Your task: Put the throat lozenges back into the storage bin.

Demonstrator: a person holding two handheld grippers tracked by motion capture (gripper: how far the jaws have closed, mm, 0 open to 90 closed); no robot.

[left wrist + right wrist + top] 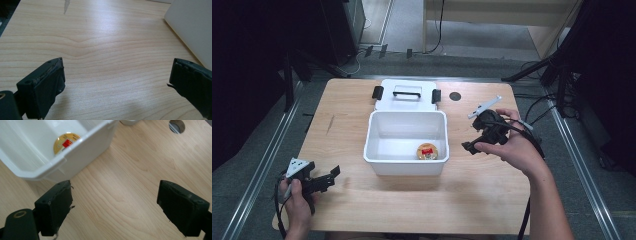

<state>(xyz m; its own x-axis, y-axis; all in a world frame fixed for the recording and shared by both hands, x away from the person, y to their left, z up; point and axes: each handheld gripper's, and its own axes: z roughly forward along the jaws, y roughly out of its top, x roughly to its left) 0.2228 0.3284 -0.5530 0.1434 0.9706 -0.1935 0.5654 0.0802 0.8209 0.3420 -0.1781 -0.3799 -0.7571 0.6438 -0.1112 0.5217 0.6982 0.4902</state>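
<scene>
An open white plastic bin [404,167] stands mid-table, and a round gold disc with a red label [427,151] lies on its floor near the front right corner. My left gripper [331,179] hovers open by the front left table edge, left of the bin. Its own view has the open left gripper [117,67] over bare wood, with the bin's wall [195,27] at the upper right. My right gripper [471,136] is open just right of the bin. In its own view the empty right gripper [115,190] is beside the bin [82,147] and the disc [65,142].
The bin's white lid [407,95], with a black handle and two black latches, lies flat behind the bin. A dark round hole [455,96] sits in the wooden table [412,200] right of the lid, and the same hole [177,125] appears in the right gripper view. Metal rails flank the table.
</scene>
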